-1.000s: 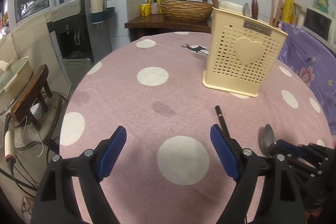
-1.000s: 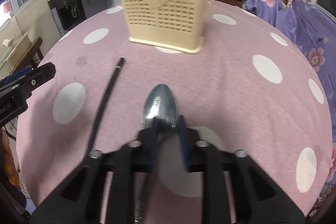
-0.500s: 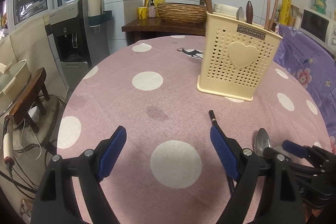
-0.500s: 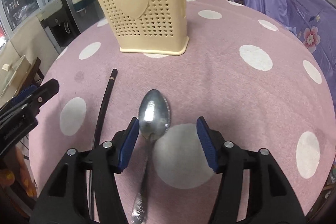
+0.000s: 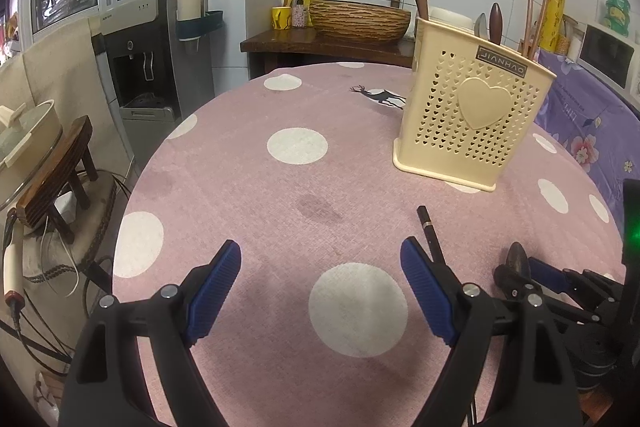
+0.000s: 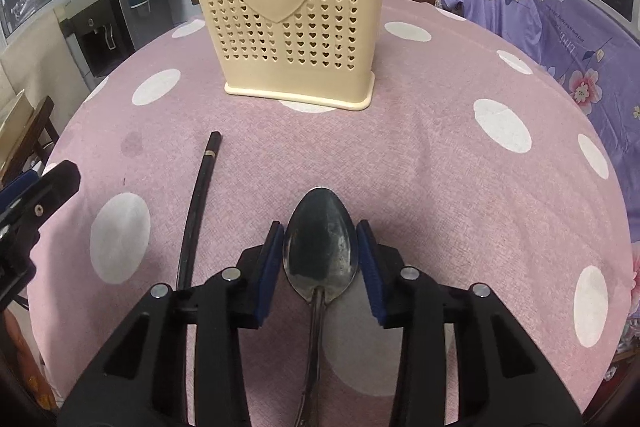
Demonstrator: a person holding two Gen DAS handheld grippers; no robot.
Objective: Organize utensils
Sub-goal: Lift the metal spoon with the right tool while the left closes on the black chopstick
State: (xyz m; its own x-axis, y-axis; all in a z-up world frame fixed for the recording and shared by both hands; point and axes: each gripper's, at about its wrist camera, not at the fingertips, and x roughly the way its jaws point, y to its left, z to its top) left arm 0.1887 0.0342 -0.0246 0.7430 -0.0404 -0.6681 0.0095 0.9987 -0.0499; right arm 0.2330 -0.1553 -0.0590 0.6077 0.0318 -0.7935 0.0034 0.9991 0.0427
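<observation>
A metal spoon (image 6: 320,247) lies on the pink polka-dot tablecloth (image 6: 440,155). My right gripper (image 6: 320,247) has its blue pads on either side of the spoon's bowl, touching or almost touching its edges. The spoon tip also shows in the left wrist view (image 5: 518,259). A black chopstick (image 6: 198,203) lies left of the spoon and shows beside my left pad (image 5: 430,231). A cream perforated utensil holder (image 6: 288,7) stands upright behind them (image 5: 468,119), with several utensils in it. My left gripper (image 5: 320,291) is open and empty above the cloth.
The table edge curves round on the left and near sides. A water dispenser (image 5: 152,59), a wooden stool (image 5: 56,183) and a side table with a woven basket (image 5: 360,21) stand beyond. A purple floral cloth (image 6: 560,15) lies at the right.
My right gripper opened off the spoon, then moved forward and narrowed around the spoon's bowl. The left gripper stayed open and shifted slightly.
</observation>
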